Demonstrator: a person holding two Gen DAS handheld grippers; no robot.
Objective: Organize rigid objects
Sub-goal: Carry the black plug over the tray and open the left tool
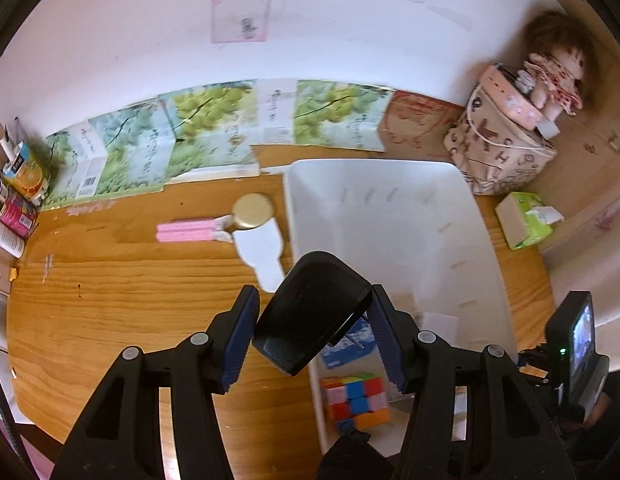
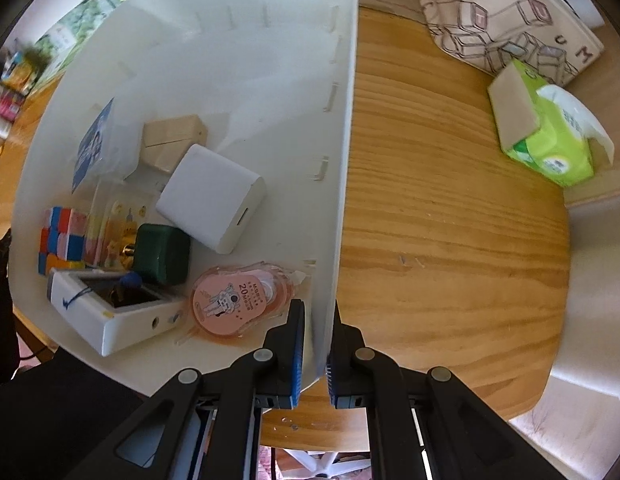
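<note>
Left tongs [image 1: 314, 332] of mine clamped on black case [image 1: 310, 312] above white bin [image 1: 470, 216], right tongs [image 2: 314, 344] pinching its wall; next, lower and release inside

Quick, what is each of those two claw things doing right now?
Left gripper: closed on a black rounded plastic block, held above the wooden table.
Right gripper: closed on the wall of the white plastic bin.

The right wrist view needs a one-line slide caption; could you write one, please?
Right gripper clamps the white bin's wall, steadying it beside sorted items.
</note>
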